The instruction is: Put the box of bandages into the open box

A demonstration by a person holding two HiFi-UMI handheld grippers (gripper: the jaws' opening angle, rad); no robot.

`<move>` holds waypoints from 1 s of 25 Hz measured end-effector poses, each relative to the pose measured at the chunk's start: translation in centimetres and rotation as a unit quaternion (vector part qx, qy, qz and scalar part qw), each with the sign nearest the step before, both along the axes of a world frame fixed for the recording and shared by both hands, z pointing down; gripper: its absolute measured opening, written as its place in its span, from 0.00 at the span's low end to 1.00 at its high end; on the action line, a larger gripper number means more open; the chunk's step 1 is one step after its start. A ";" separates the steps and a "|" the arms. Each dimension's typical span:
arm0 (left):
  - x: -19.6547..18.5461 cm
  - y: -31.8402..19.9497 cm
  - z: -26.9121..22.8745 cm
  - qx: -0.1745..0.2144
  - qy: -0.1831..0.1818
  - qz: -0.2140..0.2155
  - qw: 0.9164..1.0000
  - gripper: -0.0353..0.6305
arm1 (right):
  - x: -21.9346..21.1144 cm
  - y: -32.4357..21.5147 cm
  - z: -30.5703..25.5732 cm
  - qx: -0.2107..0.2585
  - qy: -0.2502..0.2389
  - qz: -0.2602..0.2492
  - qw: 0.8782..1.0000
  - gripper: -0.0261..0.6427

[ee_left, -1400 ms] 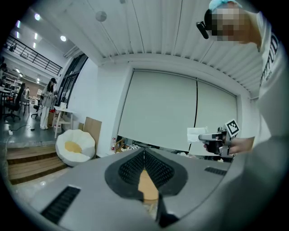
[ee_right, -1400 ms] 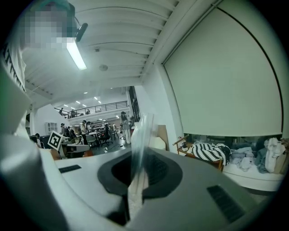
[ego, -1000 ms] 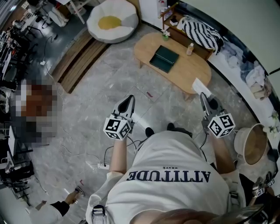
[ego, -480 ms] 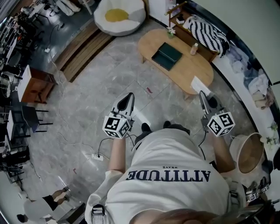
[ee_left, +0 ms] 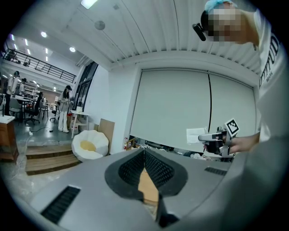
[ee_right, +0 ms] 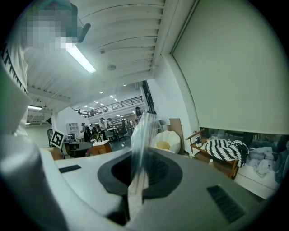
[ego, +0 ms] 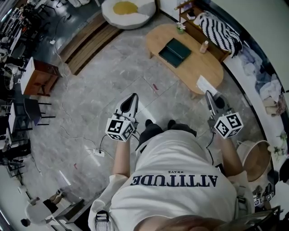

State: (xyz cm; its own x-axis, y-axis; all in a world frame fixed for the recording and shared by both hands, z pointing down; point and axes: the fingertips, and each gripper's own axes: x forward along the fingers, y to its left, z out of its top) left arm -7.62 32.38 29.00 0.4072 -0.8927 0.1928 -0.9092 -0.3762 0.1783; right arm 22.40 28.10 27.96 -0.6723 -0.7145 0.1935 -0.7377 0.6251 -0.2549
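- Sliding across the head view since 1 second ago, the wooden table (ego: 198, 67) is drifting up and to the right. The white beanbag (ego: 128, 9) is slipping off the top edge and the round basket (ego: 240, 153) is sinking lower. The 2 grippers are keeping their place in front of the chest, so I judge that the person is turning on the spot and not yet closing on the table.
- The box of bandages (ego: 204, 84), a thin white packet with a glossy clear face, is riding in the air. The right gripper (ego: 208, 95) is clamping it edge-on between its jaws, and in the head view it is overlapping the table's near right corner.
- The open box (ego: 175, 52), dark green with its lid folded back, is lying left of the table's middle, well apart from the packet. The carry is under way and the drop-in is not yet begun.
- The left gripper (ego: 133, 97) is pointing forward with its jaws pressed together on nothing.
- A small bottle (ego: 205, 46) is standing by the table's far long edge.
- Writing: the white shirt (ego: 174, 198) is showing "ATTITUDE" in dark capitals, upside down in the head view. 1 smaller word beside it is too small to trust.
- Each gripper's cube (ego: 121, 130) is showing black-and-white square markers. No print on the packet or the green box is coming through legibly.
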 end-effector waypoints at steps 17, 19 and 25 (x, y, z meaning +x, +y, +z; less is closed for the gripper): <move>-0.7 -4.9 1.0 -0.002 0.007 0.001 1.000 0.09 | -1.3 -4.7 1.2 -0.012 0.011 -0.004 1.000 0.09; -1.2 -6.2 1.0 -0.001 0.003 0.007 1.000 0.09 | -1.8 -5.6 1.2 -0.012 0.014 0.001 1.000 0.09; -2.7 -10.7 1.3 0.002 -0.005 0.027 1.000 0.09 | -3.3 -8.9 1.4 -0.015 0.021 0.018 1.000 0.09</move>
